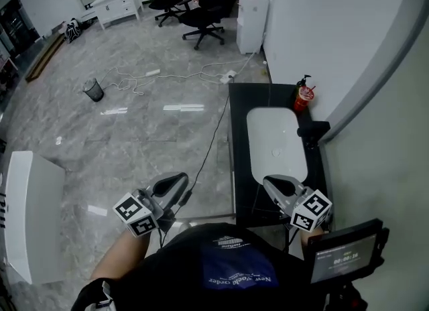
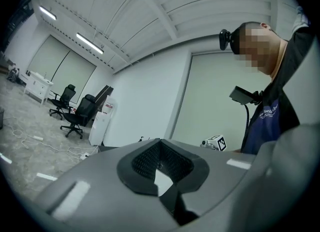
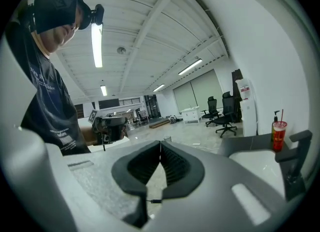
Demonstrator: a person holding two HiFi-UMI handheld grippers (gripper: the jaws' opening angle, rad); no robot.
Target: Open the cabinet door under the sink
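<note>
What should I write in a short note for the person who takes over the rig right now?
Left gripper: shut, empty, over the floor, left of the cabinet.
Right gripper: shut, empty, over the near end of the cabinet top, by the white sink.
Door: no door shows swung out; the cabinet front is hardly visible from above.
Done: nothing. Left: reach the door, grip it, pull it open.

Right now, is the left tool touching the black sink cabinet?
Apart. The head view shows the left tool held over the marble floor, with a clear strip of floor between it and the black cabinet.
</note>
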